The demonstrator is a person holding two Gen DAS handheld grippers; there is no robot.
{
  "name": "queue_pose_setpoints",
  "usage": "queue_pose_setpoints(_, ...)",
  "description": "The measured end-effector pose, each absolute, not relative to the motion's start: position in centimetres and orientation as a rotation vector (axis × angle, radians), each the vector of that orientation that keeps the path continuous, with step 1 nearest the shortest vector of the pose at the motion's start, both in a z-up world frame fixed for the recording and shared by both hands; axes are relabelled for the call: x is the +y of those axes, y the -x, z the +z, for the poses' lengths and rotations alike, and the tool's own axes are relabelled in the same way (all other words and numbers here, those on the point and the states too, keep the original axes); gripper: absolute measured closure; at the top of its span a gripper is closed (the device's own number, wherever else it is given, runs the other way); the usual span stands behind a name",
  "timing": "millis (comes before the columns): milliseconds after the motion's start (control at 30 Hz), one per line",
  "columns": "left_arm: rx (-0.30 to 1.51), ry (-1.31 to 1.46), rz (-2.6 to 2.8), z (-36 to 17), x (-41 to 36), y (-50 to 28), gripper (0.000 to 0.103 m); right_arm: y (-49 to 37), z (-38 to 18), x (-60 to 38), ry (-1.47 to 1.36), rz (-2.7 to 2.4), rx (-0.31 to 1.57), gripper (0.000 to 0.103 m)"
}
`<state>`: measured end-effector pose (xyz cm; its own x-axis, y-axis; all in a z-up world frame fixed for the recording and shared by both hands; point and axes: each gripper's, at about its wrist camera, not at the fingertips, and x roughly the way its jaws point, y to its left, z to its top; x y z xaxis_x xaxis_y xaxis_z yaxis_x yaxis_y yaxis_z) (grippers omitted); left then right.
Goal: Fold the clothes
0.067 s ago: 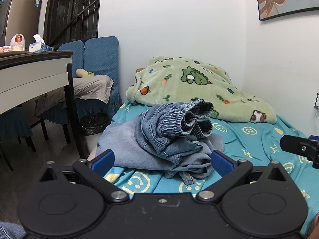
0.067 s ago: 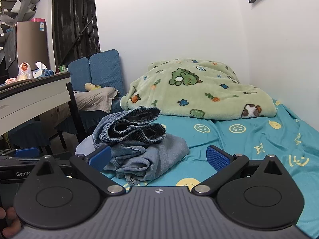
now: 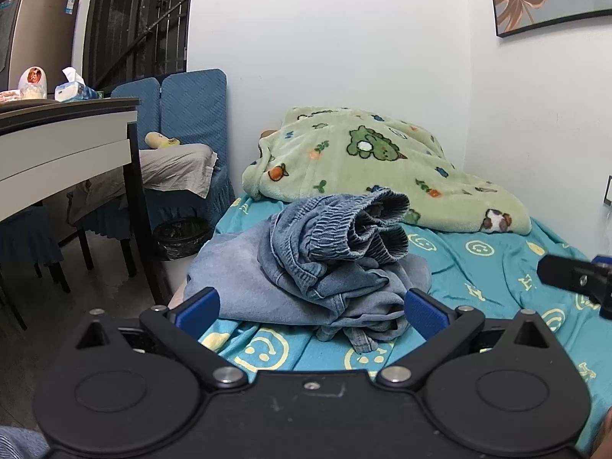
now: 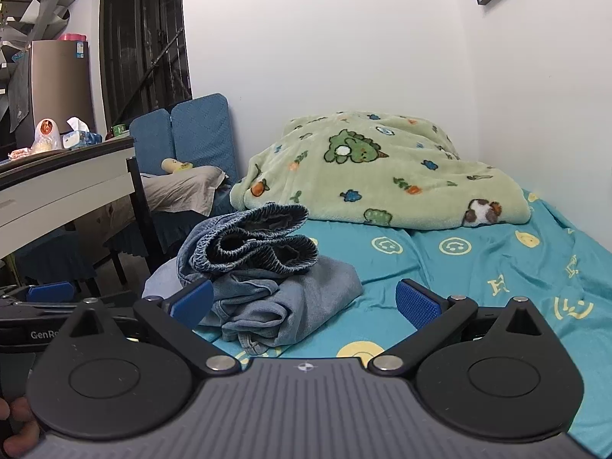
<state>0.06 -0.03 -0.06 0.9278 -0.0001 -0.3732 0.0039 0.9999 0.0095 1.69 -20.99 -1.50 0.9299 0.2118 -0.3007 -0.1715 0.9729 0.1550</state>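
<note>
A crumpled pile of blue denim clothes (image 3: 321,267) lies on the teal smiley-print bed sheet (image 3: 478,267), its elastic waistband bunched on top. It also shows in the right wrist view (image 4: 264,275). My left gripper (image 3: 311,308) is open and empty, just in front of the pile, with its blue pads either side of the near edge. My right gripper (image 4: 304,300) is open and empty, in front of the pile's right end. The right gripper's tip shows at the right of the left wrist view (image 3: 573,277).
A green cartoon blanket (image 3: 375,168) is heaped at the far end of the bed against the white wall. A white desk (image 3: 65,145) with a black leg stands left of the bed, with blue-covered chairs (image 3: 191,114) and a black bin (image 3: 179,237) behind it.
</note>
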Motion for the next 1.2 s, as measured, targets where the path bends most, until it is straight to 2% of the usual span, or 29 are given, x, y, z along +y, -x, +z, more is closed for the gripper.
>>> queue_pose_setpoints(1200,0.431,-0.1,0.009,-1.8,-1.3,-0.1,0.0,-2.2,-3.0,-20.4,-0.099,0.229,0.345,0.0)
